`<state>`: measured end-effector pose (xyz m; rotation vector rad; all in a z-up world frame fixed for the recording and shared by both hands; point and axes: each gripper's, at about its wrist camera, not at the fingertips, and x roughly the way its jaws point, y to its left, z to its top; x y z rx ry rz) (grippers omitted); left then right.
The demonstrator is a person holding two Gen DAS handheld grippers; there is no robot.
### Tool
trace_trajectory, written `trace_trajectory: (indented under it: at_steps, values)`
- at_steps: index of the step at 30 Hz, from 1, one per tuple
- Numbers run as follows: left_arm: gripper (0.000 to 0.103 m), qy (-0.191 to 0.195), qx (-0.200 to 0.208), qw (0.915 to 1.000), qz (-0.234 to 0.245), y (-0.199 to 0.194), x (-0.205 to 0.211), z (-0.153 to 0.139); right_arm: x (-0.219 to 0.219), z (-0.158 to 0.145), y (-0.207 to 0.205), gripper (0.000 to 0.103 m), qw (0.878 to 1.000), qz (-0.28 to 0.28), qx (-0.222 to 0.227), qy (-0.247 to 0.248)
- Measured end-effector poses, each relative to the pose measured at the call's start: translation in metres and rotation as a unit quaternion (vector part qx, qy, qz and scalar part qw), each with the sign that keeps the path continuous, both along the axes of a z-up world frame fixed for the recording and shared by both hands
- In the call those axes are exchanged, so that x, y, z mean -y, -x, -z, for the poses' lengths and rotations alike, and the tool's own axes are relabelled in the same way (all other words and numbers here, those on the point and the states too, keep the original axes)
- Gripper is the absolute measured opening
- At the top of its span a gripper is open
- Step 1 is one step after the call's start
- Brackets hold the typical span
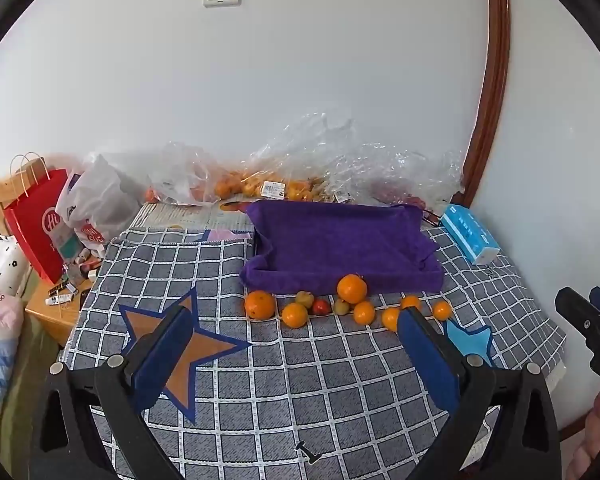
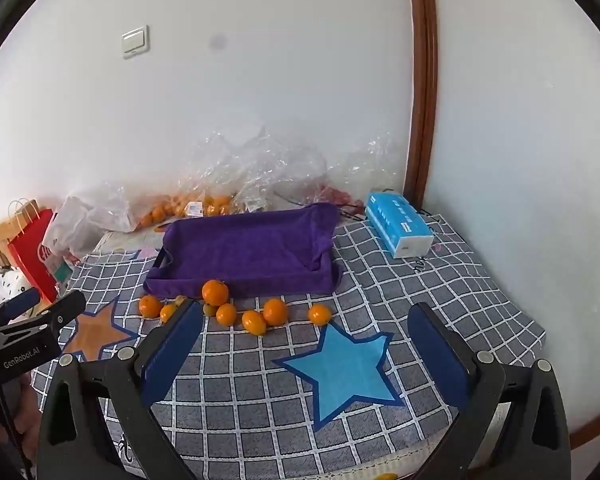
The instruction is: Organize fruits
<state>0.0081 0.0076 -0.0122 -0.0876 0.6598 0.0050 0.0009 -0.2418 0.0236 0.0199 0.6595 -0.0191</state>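
We are holding both tongs, left point(image 1: 296, 354) and right point(image 2: 306, 346), spread empty, facing fruits point(image 1: 352, 289) strung left-to-right along the purple tray point(image 1: 340, 240).

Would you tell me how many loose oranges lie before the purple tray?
7, lined along the tray front, left to right: orange 1, orange 2, orange 3, orange 4, orange 5, orange 6, orange 7. Fingers may hide more.

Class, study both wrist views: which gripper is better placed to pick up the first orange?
Probably the left gripper. It is open, and the row of oranges lies straight ahead between its fingers. The right gripper, also open, faces the blue star, with the fruit off to its left.
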Motion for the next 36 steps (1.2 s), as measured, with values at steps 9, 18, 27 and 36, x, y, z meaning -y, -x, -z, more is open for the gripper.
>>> trace_trajectory:
  at_steps: [9, 18, 27, 36]
  values:
    - [0.102, -0.004, 0.006, 1.0000, -0.002, 0.003, 0.000, -0.002, -0.011, -0.001, -0.002, 0.102, 1.000, -0.010, -0.003, 0.002]
    - [0.102, -0.003, 0.004, 1.0000, -0.003, 0.001, 0.003, -0.002, -0.014, -0.004, 0.000, 0.102, 1.000, -0.015, 0.002, -0.001]
    - [0.102, -0.002, 0.007, 1.0000, -0.005, 0.002, -0.002, -0.004, -0.019, -0.005, 0.000, 0.102, 1.000, -0.020, 0.003, -0.002]
    - [0.102, 0.003, 0.015, 0.9999, -0.006, 0.005, -0.005, -0.006, -0.023, -0.006, 0.002, 0.102, 1.000, -0.025, 0.006, 0.002]
